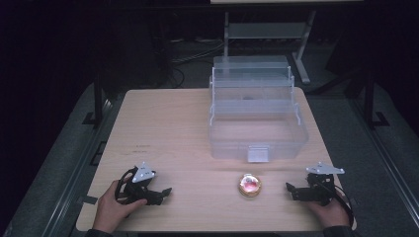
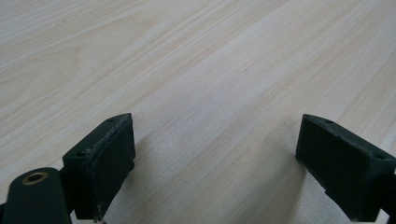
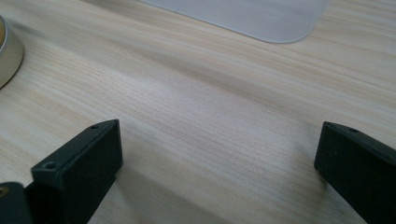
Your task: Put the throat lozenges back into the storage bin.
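Round gold tin (image 1: 249, 184), pinkish glossy top, sits before clear box (image 1: 257, 118).

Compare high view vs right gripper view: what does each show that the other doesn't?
High view alone: the left hand-held gripper, both hands, the whole clear plastic box with its front latch, and the floor around the table. Right gripper view alone: the right hand-held gripper seen close, jaws wide apart over bare wood. Shared: the wooden table, the round gold tin and the box's base.
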`<control>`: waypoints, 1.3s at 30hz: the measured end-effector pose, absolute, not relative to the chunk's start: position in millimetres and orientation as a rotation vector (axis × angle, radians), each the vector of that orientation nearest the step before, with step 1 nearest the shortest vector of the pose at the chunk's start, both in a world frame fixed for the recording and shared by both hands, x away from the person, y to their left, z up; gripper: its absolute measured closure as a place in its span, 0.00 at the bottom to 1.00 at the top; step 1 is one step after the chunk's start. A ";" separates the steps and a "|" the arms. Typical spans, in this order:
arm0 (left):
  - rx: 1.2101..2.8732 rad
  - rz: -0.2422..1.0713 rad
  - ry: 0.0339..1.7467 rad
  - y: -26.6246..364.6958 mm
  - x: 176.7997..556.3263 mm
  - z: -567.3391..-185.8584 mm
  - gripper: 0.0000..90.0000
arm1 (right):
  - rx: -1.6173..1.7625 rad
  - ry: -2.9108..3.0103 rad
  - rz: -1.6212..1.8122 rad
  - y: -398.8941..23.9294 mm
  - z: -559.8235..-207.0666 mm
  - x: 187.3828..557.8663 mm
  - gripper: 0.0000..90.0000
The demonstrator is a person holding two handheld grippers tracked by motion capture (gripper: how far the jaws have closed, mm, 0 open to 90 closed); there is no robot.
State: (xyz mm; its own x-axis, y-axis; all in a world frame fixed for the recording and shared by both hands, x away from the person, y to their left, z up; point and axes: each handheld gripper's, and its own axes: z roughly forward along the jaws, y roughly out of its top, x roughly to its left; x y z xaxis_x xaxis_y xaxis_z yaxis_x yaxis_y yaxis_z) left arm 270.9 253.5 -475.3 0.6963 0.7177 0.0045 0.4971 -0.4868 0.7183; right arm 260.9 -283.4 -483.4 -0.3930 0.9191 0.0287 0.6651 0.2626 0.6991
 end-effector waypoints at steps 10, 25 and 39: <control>2.190 0.399 0.921 253.5 271.0 -475.2 0.12 | 1.442 2.154 0.901 -283.7 -483.5 259.5 0.01; 2.187 0.398 0.924 253.5 270.7 -475.3 0.12 | 1.439 2.184 0.883 -284.2 -481.5 258.8 0.01; 2.190 0.398 0.921 253.9 270.6 -475.1 0.12 | 1.439 2.233 0.824 -283.9 -474.4 257.9 0.01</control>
State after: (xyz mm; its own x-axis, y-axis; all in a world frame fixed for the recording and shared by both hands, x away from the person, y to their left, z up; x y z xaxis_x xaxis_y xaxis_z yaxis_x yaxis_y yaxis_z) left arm 270.6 253.9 -475.1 0.6977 0.7163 0.0061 0.4956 -0.4889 0.7179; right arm 257.9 -283.9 -474.4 -0.4175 0.9086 0.0139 0.6997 0.3117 0.6428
